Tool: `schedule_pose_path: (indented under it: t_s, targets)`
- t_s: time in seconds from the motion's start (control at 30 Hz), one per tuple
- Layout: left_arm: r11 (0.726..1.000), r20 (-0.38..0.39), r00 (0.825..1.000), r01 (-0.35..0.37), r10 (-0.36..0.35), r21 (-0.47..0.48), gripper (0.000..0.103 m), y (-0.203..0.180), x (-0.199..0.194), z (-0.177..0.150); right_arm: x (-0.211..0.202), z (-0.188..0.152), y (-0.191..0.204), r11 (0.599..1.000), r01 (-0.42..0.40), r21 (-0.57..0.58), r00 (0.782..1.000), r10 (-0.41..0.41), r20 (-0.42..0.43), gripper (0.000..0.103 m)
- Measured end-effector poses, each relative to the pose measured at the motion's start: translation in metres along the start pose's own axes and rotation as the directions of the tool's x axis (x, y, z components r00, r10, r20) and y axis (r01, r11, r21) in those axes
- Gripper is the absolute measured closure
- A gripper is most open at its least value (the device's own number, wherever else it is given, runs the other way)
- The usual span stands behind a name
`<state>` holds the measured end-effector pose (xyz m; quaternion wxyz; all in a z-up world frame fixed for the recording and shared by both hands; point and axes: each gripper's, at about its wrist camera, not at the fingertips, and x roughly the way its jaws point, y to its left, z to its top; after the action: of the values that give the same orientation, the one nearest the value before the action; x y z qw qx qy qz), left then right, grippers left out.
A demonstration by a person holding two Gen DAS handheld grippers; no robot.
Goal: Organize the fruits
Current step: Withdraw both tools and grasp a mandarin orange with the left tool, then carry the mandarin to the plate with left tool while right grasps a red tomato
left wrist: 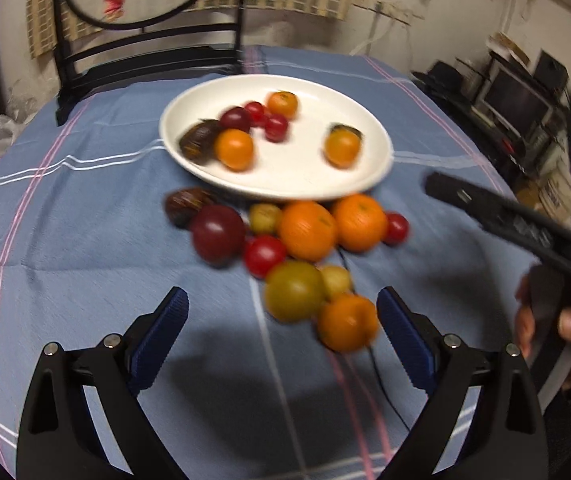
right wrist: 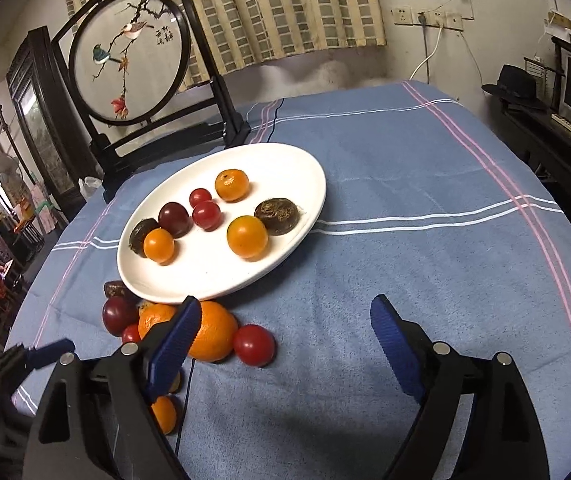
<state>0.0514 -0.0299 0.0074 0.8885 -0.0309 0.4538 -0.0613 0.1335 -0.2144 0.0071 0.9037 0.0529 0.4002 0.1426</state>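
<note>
A white plate (left wrist: 365, 184) (right wrist: 213, 276) sits on the blue tablecloth and holds several small fruits: oranges, red tomatoes, a dark plum and brown fruits. A pile of loose fruit lies in front of it, with a big orange (left wrist: 307, 230) (right wrist: 213, 330), a red tomato (right wrist: 254, 345), a dark plum (left wrist: 218, 234), a green fruit (left wrist: 294, 291) and a small orange (left wrist: 347, 322). My left gripper (left wrist: 281, 320) is open and empty, just short of the pile. My right gripper (right wrist: 285, 328) is open and empty, right of the pile; it shows in the left wrist view (left wrist: 497, 216).
A dark wooden stand with a round embroidered screen (right wrist: 129, 56) stands at the table's far edge behind the plate. A thin black cable (left wrist: 381, 376) runs across the cloth under the pile. Shelves with a monitor and a hat (right wrist: 517, 86) stand to the right.
</note>
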Motion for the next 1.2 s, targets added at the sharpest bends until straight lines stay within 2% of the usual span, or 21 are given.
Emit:
schedule_pose_path:
  t_s: [0.17,0.3,0.43,0.6,0.67,0.87,1.0,1.1,1.2]
  targets:
    - [1.0,-0.029,1.0,-0.009,0.009,0.013,0.01,-0.024,0.004,-0.017,-0.006,-0.001,0.008,0.999,-0.015,-0.032,1.0,0.015,0.008,0.016]
    - [0.999,-0.034,0.998,-0.05,0.05,0.016,0.012,-0.037,0.011,-0.021,-0.015,-0.001,0.013,0.998,-0.045,-0.04,0.999,0.046,0.028,0.016]
    - [0.997,-0.044,0.996,-0.08,0.08,0.005,0.023,-0.046,0.018,-0.019,-0.022,0.0,0.014,0.997,-0.064,-0.046,0.997,0.066,0.047,0.016]
    - [0.99,-0.08,0.987,-0.141,0.141,0.012,0.053,-0.054,0.032,-0.017,-0.023,0.001,0.011,0.997,-0.07,-0.025,0.996,0.071,0.047,0.016]
    - [0.991,-0.098,0.986,-0.133,0.132,-0.006,0.063,-0.051,0.037,-0.016,-0.023,0.002,0.01,0.998,-0.065,-0.023,0.997,0.066,0.045,0.016]
    - [0.997,-0.119,0.99,-0.082,0.08,-0.011,0.064,-0.042,0.03,-0.019,-0.019,0.0,0.013,0.997,-0.064,-0.04,0.997,0.065,0.032,0.016]
    - [0.999,-0.096,0.994,-0.046,0.044,-0.019,0.064,-0.027,0.012,-0.022,-0.016,0.0,0.011,0.998,-0.049,-0.044,0.998,0.05,0.023,0.016]
    - [0.999,-0.054,0.998,-0.035,0.034,-0.02,0.064,-0.017,0.001,-0.019,-0.013,0.001,0.012,0.993,-0.043,-0.109,0.999,0.041,-0.015,0.016]
    - [0.999,-0.045,0.998,-0.033,0.032,-0.025,0.064,-0.008,-0.001,-0.015,-0.012,0.002,0.006,0.986,-0.029,-0.164,0.999,0.024,-0.035,0.016]
